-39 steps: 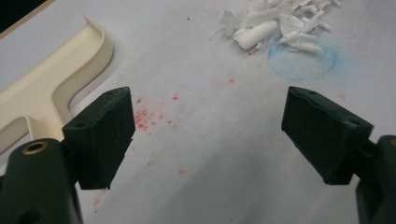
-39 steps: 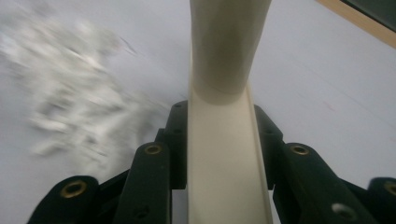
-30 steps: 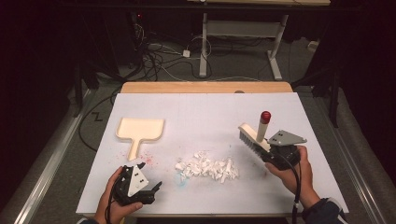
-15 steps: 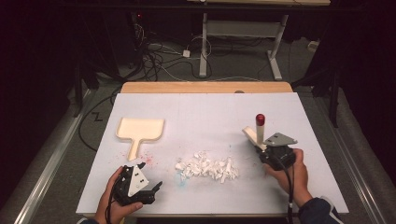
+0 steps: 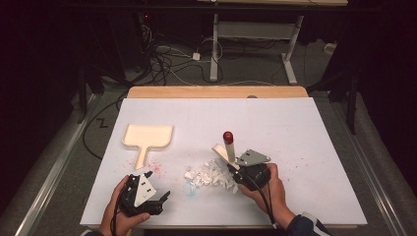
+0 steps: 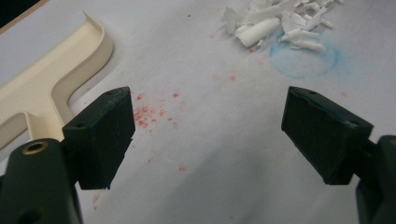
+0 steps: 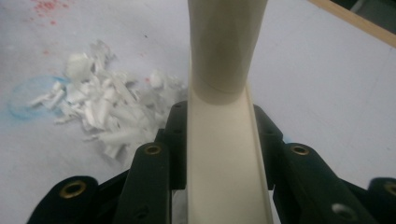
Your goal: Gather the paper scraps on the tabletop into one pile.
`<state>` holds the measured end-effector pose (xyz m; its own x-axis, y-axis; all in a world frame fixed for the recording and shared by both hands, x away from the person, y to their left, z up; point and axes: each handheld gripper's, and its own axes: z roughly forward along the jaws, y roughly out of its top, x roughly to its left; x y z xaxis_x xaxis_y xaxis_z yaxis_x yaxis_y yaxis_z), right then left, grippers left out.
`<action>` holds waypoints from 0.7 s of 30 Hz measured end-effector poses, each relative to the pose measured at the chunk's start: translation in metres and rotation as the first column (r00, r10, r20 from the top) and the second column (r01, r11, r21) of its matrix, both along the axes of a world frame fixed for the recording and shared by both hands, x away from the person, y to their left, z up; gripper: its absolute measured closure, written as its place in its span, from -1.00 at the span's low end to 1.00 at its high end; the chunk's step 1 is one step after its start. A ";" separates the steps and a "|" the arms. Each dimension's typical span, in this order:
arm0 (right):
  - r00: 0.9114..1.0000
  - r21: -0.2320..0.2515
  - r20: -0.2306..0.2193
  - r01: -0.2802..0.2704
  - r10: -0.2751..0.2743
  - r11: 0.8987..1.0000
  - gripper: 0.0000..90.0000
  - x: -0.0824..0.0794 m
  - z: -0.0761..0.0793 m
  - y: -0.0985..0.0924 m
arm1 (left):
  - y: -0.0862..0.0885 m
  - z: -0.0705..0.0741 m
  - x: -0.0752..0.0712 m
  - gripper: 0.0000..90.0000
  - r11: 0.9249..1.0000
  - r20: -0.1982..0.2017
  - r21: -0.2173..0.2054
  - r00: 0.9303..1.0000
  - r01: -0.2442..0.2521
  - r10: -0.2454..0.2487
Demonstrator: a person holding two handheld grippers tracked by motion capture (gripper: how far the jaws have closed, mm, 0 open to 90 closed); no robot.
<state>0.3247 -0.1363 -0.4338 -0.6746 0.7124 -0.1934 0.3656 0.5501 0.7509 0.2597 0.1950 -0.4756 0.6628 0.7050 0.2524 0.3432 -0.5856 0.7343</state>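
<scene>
- Since the earlier frame the right gripper (image 5: 236,166) has moved left with the brush (image 5: 227,149), up to the paper scraps (image 5: 209,177).
- The table (image 5: 295,128) bears the cream dustpan (image 5: 146,138), well apart from the scraps.
- The right jaws clamp the brush handle.
- The left gripper (image 5: 158,201) rests at the near edge, jaws wide apart and empty.

Lab: floor cables (image 5: 169,59), bare bench legs (image 5: 215,46), dark surroundings.

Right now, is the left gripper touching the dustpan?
Apart. The left gripper view shows the left gripper open over bare table, the dustpan lying off beside one jaw with a gap.
</scene>
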 end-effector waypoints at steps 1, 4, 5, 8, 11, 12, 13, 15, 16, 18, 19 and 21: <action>1.000 0.004 0.004 -0.006 0.006 1.000 0.52 0.000 0.001 0.002 | 0.000 0.000 0.000 -0.63 1.000 0.000 0.002 1.000 0.001 -0.001; 1.000 0.019 0.010 -0.019 0.019 1.000 0.52 0.000 0.004 0.002 | -0.001 0.000 -0.001 -0.63 1.000 0.000 0.000 1.000 0.002 -0.002; 1.000 0.021 0.020 -0.020 0.019 1.000 0.52 0.000 0.006 0.000 | 0.000 0.000 0.000 -0.63 1.000 -0.002 0.003 1.000 0.000 0.000; 0.999 0.037 0.046 -0.005 0.004 0.999 0.51 0.001 0.014 -0.011 | 0.000 -0.001 0.000 -0.63 1.000 -0.005 0.007 1.000 0.000 0.001; 0.999 0.059 0.051 -0.005 0.002 0.998 0.51 0.001 0.020 -0.022 | -0.001 -0.001 -0.001 -0.63 1.000 -0.002 0.010 1.000 0.001 -0.001; 0.999 0.077 0.045 0.006 -0.009 0.997 0.51 0.002 0.026 -0.035 | -0.001 -0.001 -0.001 -0.63 1.000 -0.002 0.011 1.000 0.000 0.000; 0.999 0.077 0.045 0.006 -0.009 0.997 0.51 0.002 0.026 -0.035 | -0.001 -0.001 -0.001 -0.63 1.000 -0.002 0.008 1.000 -0.001 0.001; 0.999 0.087 0.025 0.019 -0.021 0.996 0.51 0.001 0.032 -0.055 | -0.001 -0.001 0.000 -0.63 1.000 -0.003 0.009 1.000 -0.003 0.003; 0.999 0.087 0.025 0.019 -0.021 0.996 0.51 0.001 0.032 -0.055 | -0.001 -0.001 0.000 -0.63 1.000 -0.003 0.009 1.000 -0.003 0.003; 1.000 0.053 -0.003 0.019 -0.019 0.998 0.52 -0.002 0.030 -0.069 | -0.001 -0.001 -0.001 -0.63 1.000 -0.002 0.013 1.000 -0.003 0.003; 1.000 0.040 -0.014 0.017 -0.016 0.999 0.52 -0.004 0.028 -0.073 | -0.001 -0.001 -0.001 -0.63 1.000 -0.002 0.013 1.000 -0.003 0.003; 1.000 0.030 -0.026 0.017 -0.016 0.999 0.52 -0.006 0.026 -0.077 | -0.001 -0.001 -0.001 -0.63 1.000 -0.004 0.013 1.000 -0.002 0.002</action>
